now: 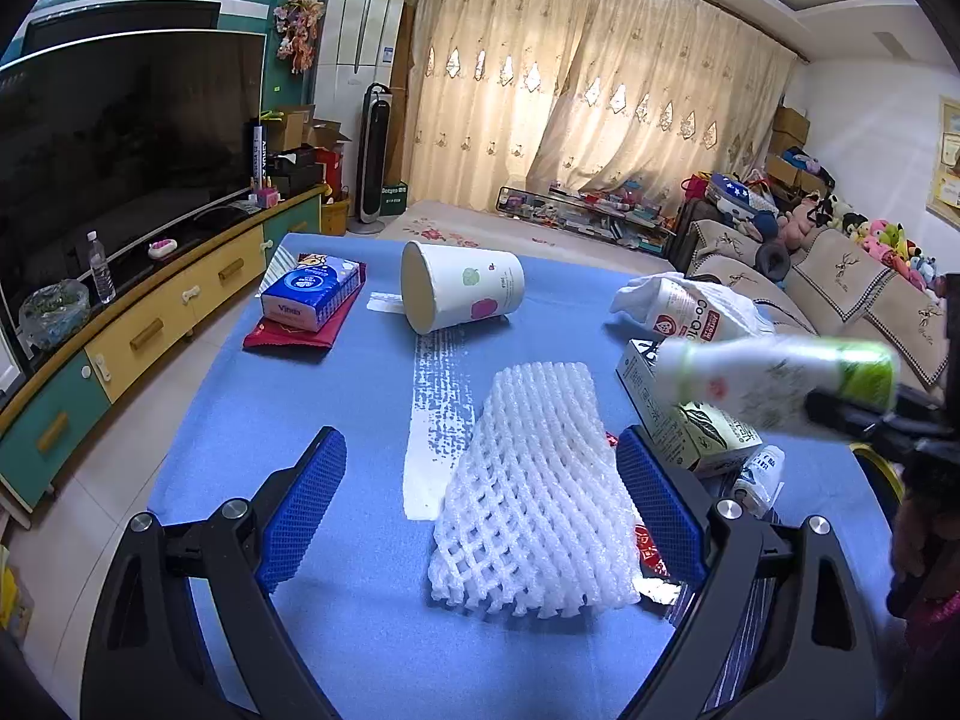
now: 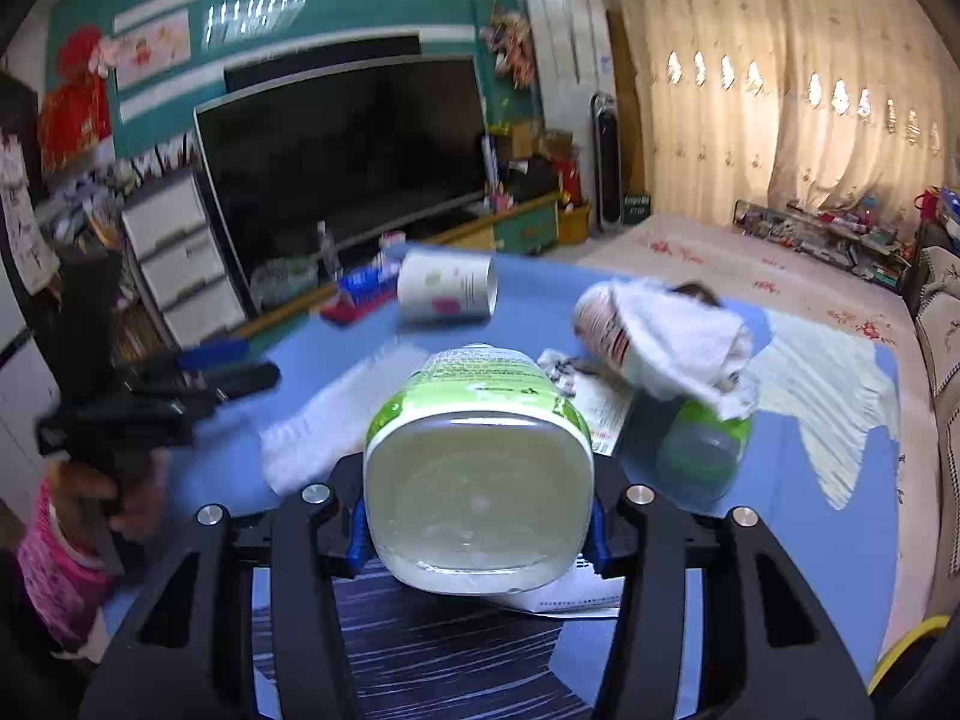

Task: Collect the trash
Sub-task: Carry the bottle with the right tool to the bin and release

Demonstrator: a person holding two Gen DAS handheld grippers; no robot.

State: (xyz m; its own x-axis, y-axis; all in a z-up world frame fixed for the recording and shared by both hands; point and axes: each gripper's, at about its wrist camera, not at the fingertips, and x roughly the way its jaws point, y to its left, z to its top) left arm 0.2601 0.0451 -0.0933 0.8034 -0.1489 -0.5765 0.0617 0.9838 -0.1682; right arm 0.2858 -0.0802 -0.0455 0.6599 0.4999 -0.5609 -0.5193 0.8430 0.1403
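My left gripper [image 1: 480, 468] is open above the blue table [image 1: 336, 396], its blue pads on either side of a white foam fruit net [image 1: 534, 498] without touching it. My right gripper [image 2: 477, 531] is shut on a white bottle with a green label [image 2: 480, 462] and holds it in the air; the bottle also shows at the right of the left wrist view [image 1: 774, 381]. A white paper cup [image 1: 459, 285] lies on its side at the far middle. A Co-Q10 bottle [image 1: 690, 309] lies on white cloth. A tea carton [image 1: 684, 414] lies at the right.
A blue tissue pack [image 1: 312, 294] sits on a red packet [image 1: 294, 333] at the far left. A TV cabinet [image 1: 138, 324] runs along the left, a sofa [image 1: 852, 294] on the right. A red wrapper [image 1: 651, 549] lies under the net. A yellow rim [image 2: 906, 642] shows at the lower right.
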